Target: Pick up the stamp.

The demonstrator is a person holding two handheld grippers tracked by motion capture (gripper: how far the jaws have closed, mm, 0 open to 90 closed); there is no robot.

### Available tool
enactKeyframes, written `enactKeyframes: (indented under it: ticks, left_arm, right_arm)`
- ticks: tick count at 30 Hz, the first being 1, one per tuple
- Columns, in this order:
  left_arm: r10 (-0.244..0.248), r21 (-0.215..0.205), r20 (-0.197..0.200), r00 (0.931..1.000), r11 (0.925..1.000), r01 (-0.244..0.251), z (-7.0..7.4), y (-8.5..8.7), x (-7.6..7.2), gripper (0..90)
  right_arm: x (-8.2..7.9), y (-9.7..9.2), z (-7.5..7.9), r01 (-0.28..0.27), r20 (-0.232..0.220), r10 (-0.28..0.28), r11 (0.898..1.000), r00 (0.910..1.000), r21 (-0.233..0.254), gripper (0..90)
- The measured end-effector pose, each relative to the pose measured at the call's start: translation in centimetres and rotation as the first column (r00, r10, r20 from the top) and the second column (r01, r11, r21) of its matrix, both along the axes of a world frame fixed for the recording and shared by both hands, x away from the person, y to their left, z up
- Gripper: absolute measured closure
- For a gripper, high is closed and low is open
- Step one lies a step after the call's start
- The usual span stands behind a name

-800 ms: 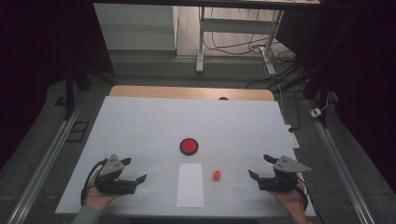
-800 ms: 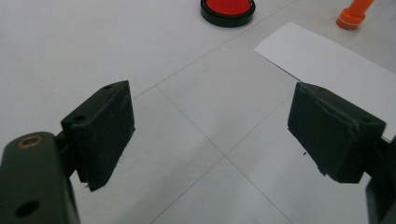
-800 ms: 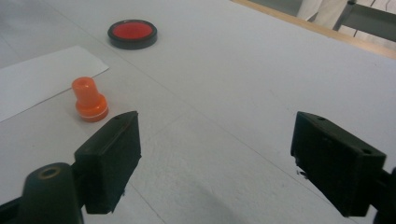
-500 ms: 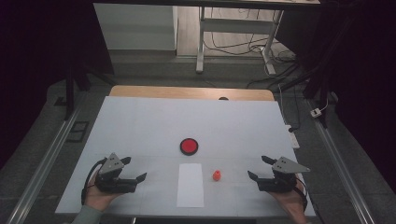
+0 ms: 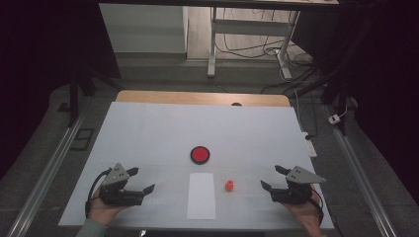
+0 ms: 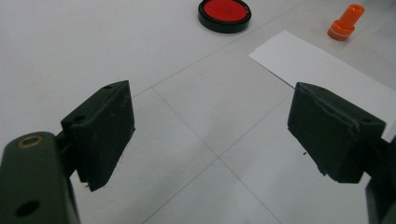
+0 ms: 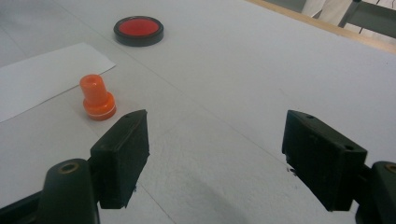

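Orange plastic stamp (image 5: 229,185) stands just right of the white paper sheet (image 5: 201,195); likely light, rigid, best pinched at its narrow neck. Left gripper (image 5: 141,179) and right gripper (image 5: 272,177) both gape empty

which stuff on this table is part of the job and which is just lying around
Part of the job:
orange stamp
white paper sheet
red ink pad
left gripper and right gripper, both with jaws open and holding nothing

Just lying about:
power strip at the table's right edge
cables on the floor
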State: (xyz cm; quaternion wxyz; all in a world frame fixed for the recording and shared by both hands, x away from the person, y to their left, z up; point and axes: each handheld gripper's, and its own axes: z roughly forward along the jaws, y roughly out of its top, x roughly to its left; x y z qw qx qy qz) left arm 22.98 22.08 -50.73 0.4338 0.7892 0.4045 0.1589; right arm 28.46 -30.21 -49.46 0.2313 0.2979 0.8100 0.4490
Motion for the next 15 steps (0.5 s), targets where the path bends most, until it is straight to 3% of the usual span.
enactKeyframes:
  ticks: [4,15]
  left_arm:
    - [0.016,-0.017,-0.014,0.9998,0.9997,-0.016,-0.04,0.14,-0.08,15.2]
    - [0.016,0.001,-0.003,0.9999,0.9999,-0.016,-0.02,-0.02,-0.22,15.3]
  right_arm:
    - [-0.10,0.13,0.10,0.002,-0.003,-0.002,1.000,1.0000,0.012,24.0]
    - [0.13,0.80,0.20,-0.046,-0.009,0.046,0.999,0.9989,0.020,26.3]
